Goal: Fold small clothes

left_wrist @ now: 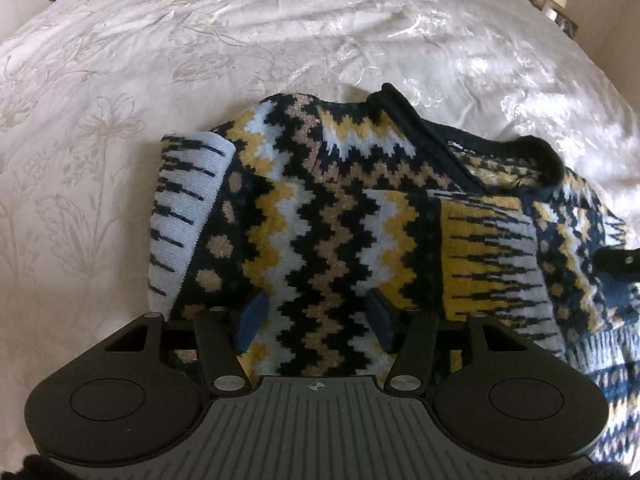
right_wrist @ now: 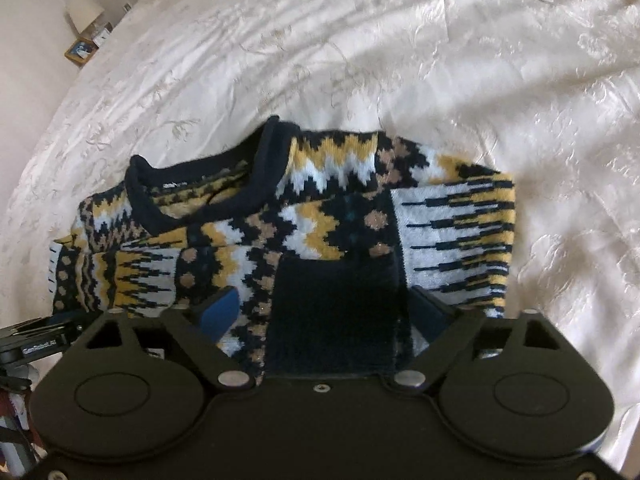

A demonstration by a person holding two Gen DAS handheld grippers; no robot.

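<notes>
Mid-fold: sweater (left_wrist: pixel 320 208) on bed (left_wrist: pixel 160 60), sleeves in; left gripper (left_wrist: pixel 316 320) and right gripper (right_wrist: pixel 320 316) part-open, empty, must pinch hem

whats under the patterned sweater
The sweater lies on a white embroidered bedspread, which shows all around it. Its sleeves are folded in on top. Whatever sits directly beneath the knit is covered and cannot be seen.

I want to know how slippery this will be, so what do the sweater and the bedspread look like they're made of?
Sweater: thick, matte knit yarn, probably wool or acrylic; stepped zigzag stitches, fuzzy dark collar. Bedspread: smooth, glossy woven fabric, satin-like; shiny creases and tone-on-tone flowers.
</notes>
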